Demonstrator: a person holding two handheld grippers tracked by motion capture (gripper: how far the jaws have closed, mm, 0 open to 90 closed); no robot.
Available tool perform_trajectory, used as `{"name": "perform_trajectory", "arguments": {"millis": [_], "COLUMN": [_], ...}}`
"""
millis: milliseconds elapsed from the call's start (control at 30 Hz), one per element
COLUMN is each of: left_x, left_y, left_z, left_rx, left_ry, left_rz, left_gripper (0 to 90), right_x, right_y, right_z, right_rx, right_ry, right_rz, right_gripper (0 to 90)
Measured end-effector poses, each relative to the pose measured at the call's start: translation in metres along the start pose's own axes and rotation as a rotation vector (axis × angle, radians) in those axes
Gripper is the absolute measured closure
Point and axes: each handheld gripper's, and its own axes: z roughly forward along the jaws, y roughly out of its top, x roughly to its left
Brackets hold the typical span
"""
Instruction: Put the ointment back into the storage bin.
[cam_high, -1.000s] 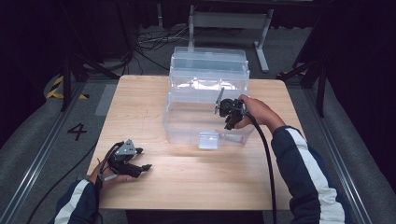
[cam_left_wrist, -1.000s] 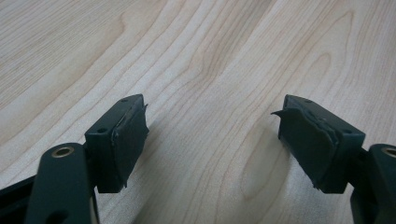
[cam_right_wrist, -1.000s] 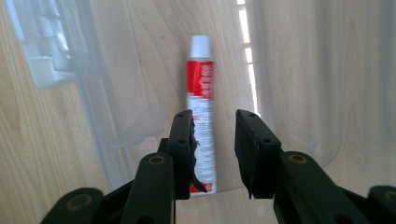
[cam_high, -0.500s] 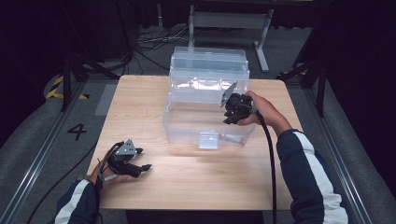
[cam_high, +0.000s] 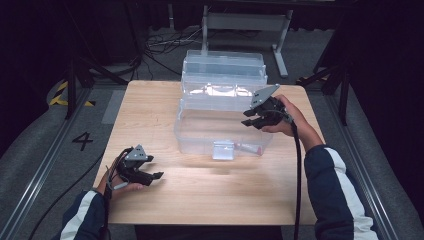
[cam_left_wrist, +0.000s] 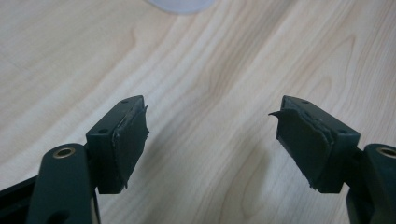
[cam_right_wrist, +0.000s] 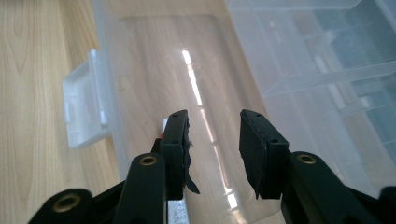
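Standing at mid-desk, toward the far edge: a clear plastic storage box (cam_high: 200, 135), lid (cam_high: 225, 62) thrown back behind it, white front latch (cam_high: 223, 149) hanging on the near wall. Lying inside, on the floor by the near right corner: a small red-and-white item (cam_high: 250, 148), too small to name more closely.

Poised above the right end of that box: the right gripper (cam_high: 248, 120), held in a hand coming in from the near right. Fingers (cam_right_wrist: 180, 144) parted a little, having just been opening, with nothing between the pads and only the box floor visible through the gap. Just behind one finger in the right gripper view, a sliver of the same item (cam_right_wrist: 163, 126).

Resting low over the bare desk (cam_high: 150, 110) at the near left, well apart from the box: the left gripper (cam_high: 155, 176). Fingers (cam_left_wrist: 126, 140) spread wide, released, holding nothing but air over wood grain.

Judging by this: a placing step at its end, with the item down and let go. Probably called for next: clearing the right wall, then swinging round to the far lid to bring it forward over the box. Worth minding the latch, which must meet the lid squarely to snap.
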Motion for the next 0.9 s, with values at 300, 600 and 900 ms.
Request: {"name": "perform_trajectory", "arguments": {"millis": [300, 600, 900], "left_x": [-0.005, -0.010, -0.015], "left_y": [0.035, 0.068, 0.098], "left_z": [-0.015, -0.021, -0.015], "left_rx": [-0.054, -0.105, -0.116], "left_ry": [0.070, 0.074, 0.055], "left_rz": [0.060, 0.100, 0.146], "left_gripper": [30.1, 33.5, 33.5], "right_x": [-0.011, -0.025, -0.050], "right_y": [-0.010, -0.008, 0.002], "right_z": [-0.013, -0.028, -0.033], "right_rx": [-0.090, -0.163, -0.200], "right_ry": [-0.079, -0.149, -0.214], "right_rz": [0.062, 0.097, 0.148], "right_gripper": [59.1, 57.3, 54.2]}}
